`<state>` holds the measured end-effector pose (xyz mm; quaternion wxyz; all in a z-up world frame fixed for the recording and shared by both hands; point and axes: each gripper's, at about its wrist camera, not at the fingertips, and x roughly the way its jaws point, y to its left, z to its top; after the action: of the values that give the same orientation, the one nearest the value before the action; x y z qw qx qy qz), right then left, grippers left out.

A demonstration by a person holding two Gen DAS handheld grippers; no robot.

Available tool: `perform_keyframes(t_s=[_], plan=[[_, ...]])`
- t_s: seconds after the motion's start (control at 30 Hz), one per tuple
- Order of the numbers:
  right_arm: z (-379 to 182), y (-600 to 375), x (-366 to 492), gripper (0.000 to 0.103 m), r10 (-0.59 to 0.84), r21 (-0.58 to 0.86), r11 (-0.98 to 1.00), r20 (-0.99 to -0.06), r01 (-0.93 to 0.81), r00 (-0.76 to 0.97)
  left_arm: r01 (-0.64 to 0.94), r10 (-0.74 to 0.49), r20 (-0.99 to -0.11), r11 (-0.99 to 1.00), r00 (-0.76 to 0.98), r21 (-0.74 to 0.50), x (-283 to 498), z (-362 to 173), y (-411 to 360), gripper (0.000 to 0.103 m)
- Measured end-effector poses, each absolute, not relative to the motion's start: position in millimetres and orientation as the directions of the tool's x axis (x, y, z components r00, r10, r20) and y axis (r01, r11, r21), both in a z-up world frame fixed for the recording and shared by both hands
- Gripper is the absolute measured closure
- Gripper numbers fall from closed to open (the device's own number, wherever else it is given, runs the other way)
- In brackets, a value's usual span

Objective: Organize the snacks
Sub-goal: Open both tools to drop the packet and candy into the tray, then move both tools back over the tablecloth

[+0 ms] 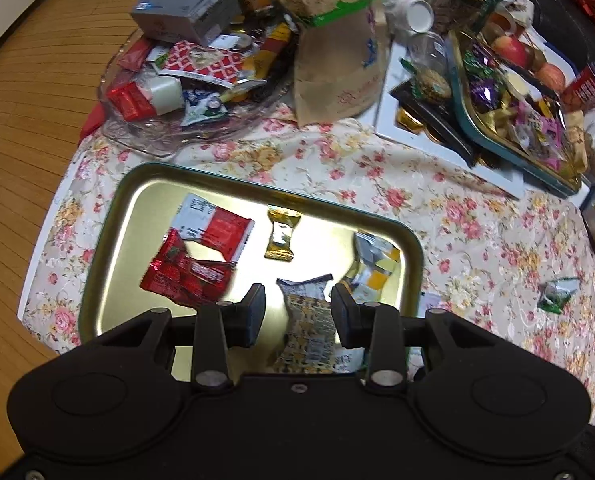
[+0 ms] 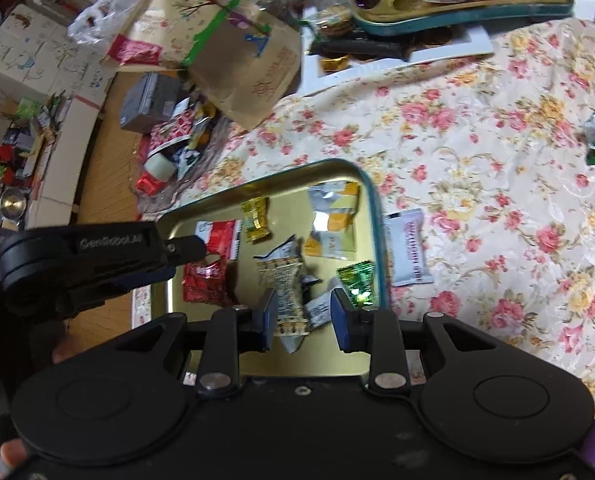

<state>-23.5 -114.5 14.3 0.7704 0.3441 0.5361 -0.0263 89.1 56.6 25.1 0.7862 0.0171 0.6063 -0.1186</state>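
Left wrist view: left gripper (image 1: 298, 312) hovering over gold tray (image 1: 109, 240) on floral cloth (image 1: 437, 216), jaws parted abt halfway, nothing pinched; yellow-grey patterned packet (image 1: 307, 312) lying on tray below the gap. Also in tray: red strawberry packet (image 1: 185, 276), red-white packet (image 1: 213, 224), small gold candy (image 1: 282, 233), grey-yellow packet (image 1: 373, 260). Green candy (image 1: 555, 294) loose on cloth, well apart to the right. Glass dish (image 1: 145, 136) w/ mixed snacks beyond tray, paper bag (image 1: 337, 64) beside it.

Right wrist view: right gripper (image 2: 304, 314) over same tray (image 2: 373, 216), blue pads narrowly apart, patterned packet (image 2: 283, 284) between them; pads prob. not pressing it, hard to tell w/ blur. Green candy (image 2: 357, 280) in tray by right rim. White sachet (image 2: 409, 248) on cloth just outside rim. Left gripper's body (image 2: 89, 264) at left edge.
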Motion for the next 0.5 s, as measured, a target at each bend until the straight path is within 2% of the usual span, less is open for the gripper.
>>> perform_keyframes(t_s=[0.23,0.5], plan=[[3.8,-141.0,-30.4,0.07,0.25,0.423,0.737,-0.895,0.527,0.369,0.292,-0.183,-0.965,0.949,0.188,-0.123,75.8,18.8,25.1,0.058],[1.1,-168.0,-44.7,0.068,0.213,0.393,0.709,-0.911,0.586,0.354,0.368,-0.179,-0.972,0.923,0.155,-0.111,58.9,12.6,-8.2,0.058]])
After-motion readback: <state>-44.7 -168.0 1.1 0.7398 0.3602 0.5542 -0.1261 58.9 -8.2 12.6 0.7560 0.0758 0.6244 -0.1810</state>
